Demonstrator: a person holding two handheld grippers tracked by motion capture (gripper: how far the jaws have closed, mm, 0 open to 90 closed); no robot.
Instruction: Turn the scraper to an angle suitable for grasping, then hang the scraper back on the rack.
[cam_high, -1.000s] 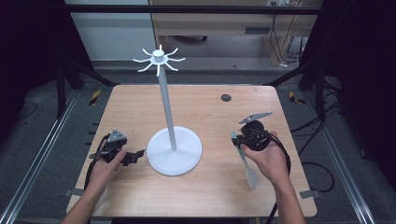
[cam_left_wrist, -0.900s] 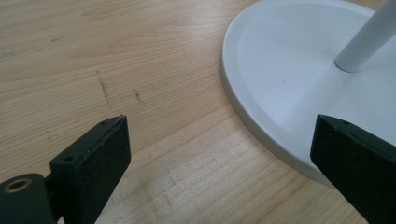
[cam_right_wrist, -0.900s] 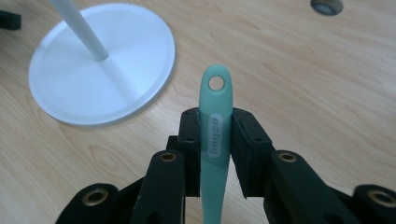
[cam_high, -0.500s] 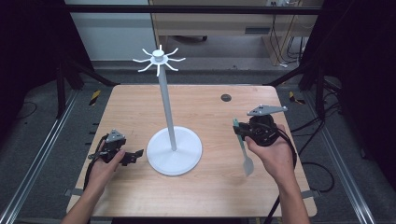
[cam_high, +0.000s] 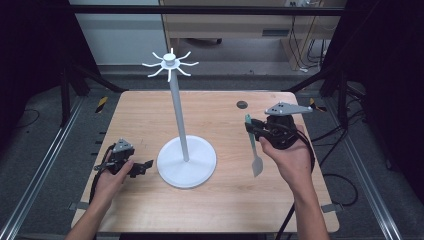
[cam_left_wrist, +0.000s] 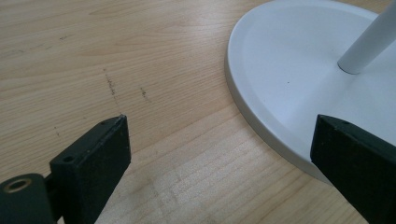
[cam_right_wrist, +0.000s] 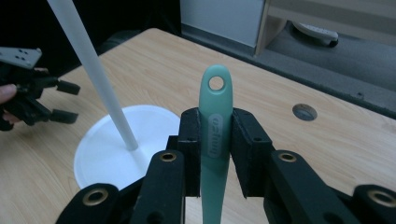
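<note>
- Right gripper (cam_high: 253, 129) is held clenched on a pale green plastic utensil with a hole in its handle end (cam_right_wrist: 214, 135); in the right gripper view the handle is pinched between the two black jaws, with the holed end standing above them.
- In the high view the utensil (cam_high: 254, 150) is seen lifted above the right side of the light wooden bench (cam_high: 235, 200), its grey flat end hanging down toward the person.
- Left gripper (cam_high: 142, 167) is held low at the left part of the bench, its jaws spread wide with nothing between them.
- In the left gripper view the bare wood is seen between the jaws, and the right jaw lies just beside the rim of the round white base (cam_left_wrist: 280, 74).
- A white stand with a thin upright pole and a crown of curved hooks at its top (cam_high: 178, 112) is set at the middle of the bench, between the two grippers.
- A small dark round hole (cam_high: 242, 104) is seen in the bench top, near the far right edge.
</note>
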